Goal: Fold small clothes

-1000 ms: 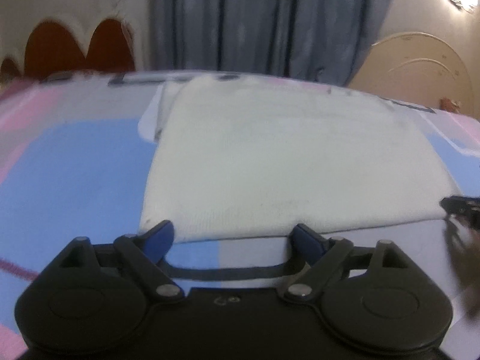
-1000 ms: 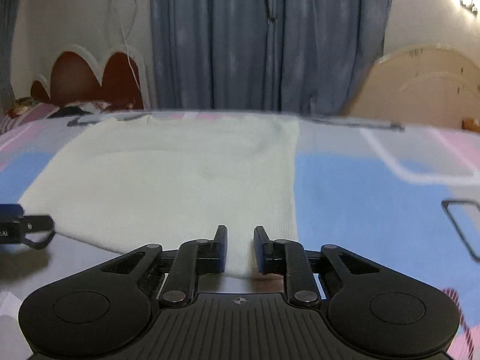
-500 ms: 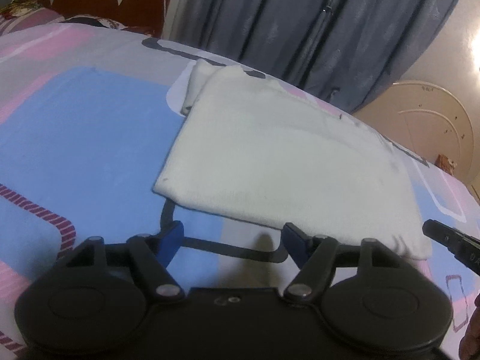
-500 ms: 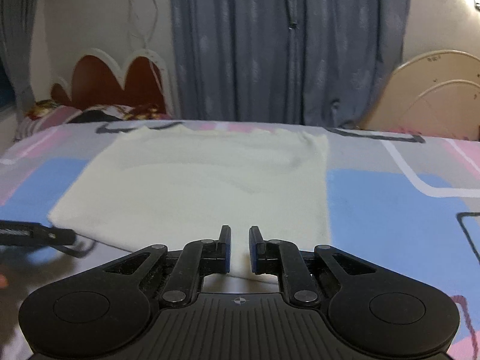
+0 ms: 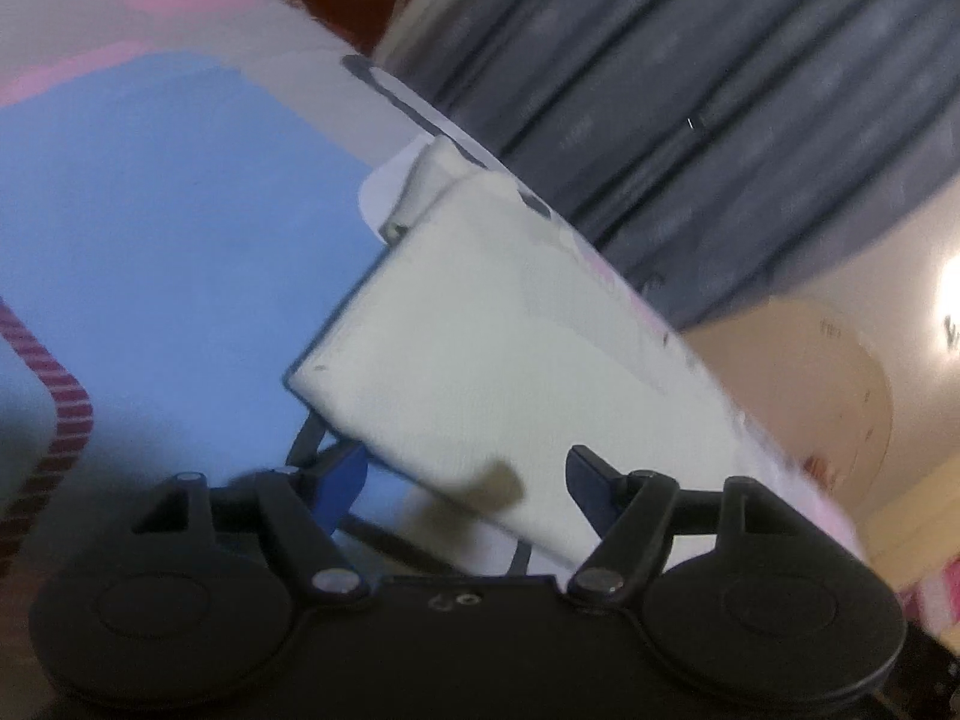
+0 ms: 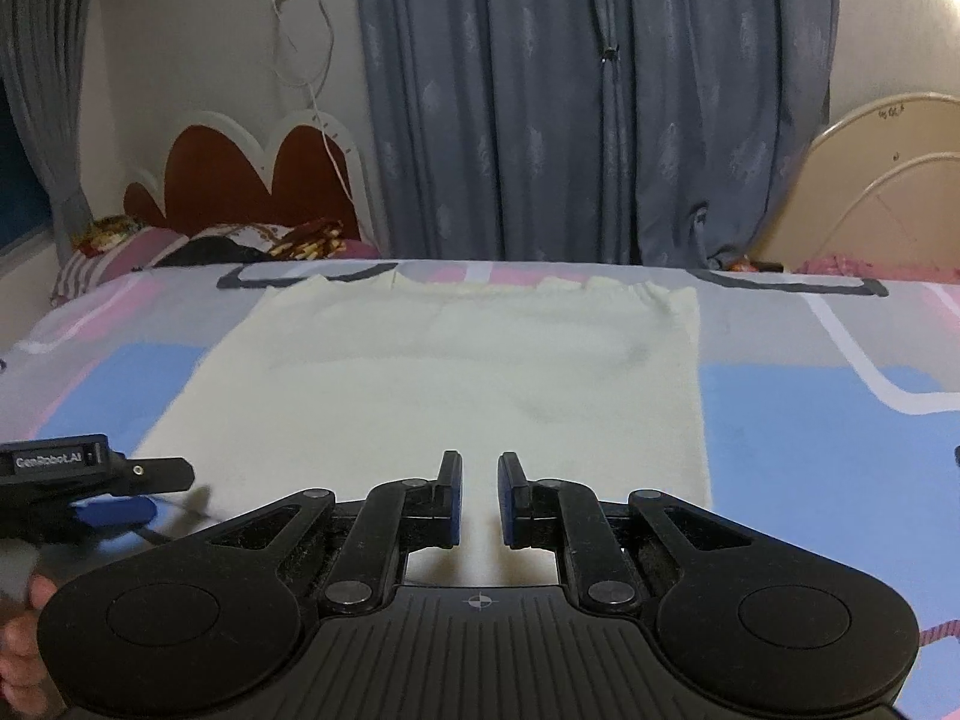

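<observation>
So there's a cream knit garment (image 6: 480,372) spread flat on the bed (image 6: 810,420), lying across the middle of the patterned pink, blue and grey sheet, its far edge near the bed's far edge by the blue curtains (image 6: 570,102). The right hand-held gripper (image 6: 480,489) sits over the garment's near edge with its jaws narrow, just a slim gap, and no cloth pinched between them as far as I can see. The left hand-held gripper (image 5: 465,483) is rolled over to one side at the garment's near left corner, jaws wide, the cloth's edge between them but not clamped. That view is blurry.
</observation>
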Motion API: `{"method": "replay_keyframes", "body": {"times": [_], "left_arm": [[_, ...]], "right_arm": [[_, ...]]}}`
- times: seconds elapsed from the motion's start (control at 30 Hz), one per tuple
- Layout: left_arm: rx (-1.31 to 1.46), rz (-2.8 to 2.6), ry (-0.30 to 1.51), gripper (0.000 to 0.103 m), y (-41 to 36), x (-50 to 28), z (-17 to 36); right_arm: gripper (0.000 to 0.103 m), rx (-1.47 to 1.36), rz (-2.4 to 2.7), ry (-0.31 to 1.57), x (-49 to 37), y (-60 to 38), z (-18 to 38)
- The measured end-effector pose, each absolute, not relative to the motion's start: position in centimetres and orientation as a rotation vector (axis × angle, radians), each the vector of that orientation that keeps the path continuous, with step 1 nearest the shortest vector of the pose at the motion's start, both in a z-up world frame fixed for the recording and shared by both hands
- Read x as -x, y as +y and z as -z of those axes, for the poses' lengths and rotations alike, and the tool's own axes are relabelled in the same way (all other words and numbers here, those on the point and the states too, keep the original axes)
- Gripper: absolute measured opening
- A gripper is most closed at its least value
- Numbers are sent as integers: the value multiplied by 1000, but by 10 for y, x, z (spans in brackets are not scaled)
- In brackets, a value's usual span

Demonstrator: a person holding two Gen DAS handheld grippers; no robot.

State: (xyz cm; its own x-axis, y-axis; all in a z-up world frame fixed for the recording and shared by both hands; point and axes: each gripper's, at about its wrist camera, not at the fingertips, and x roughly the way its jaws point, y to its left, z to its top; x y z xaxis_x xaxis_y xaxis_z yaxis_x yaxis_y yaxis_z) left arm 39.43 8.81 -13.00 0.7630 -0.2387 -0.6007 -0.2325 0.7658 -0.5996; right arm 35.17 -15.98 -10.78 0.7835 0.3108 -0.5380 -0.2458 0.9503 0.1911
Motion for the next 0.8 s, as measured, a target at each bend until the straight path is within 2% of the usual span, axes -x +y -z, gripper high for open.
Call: {"method": "replay_keyframes", "body": {"times": [0.33, 0.4, 0.47, 0.53, 0.63, 0.7, 0.77, 0.8], "left_arm": [[907, -49, 607, 71, 100, -406, 142], [924, -60, 592, 67, 102, -414, 145], [934, -70, 584, 60, 105, -422, 147], [934, -76, 585, 46, 108, -425, 150], [937, -81, 588, 38, 112, -430, 154], [966, -78, 581, 38, 115, -433, 155], [961, -71, 589, 26, 115, -440, 155], [951, -71, 604, 5, 114, -442, 156]], "right_arm": [[11, -175, -378, 574, -388, -141, 104], [0, -172, -387, 576, -396, -137, 107], [0, -175, -387, 584, -407, -133, 110], [0, -175, -386, 588, -417, -130, 114], [0, -178, -383, 598, -433, -126, 118], [0, -189, -378, 612, -444, -124, 122], [0, -200, -378, 626, -454, -120, 126], [0, -201, -379, 629, -458, -118, 127]]}}
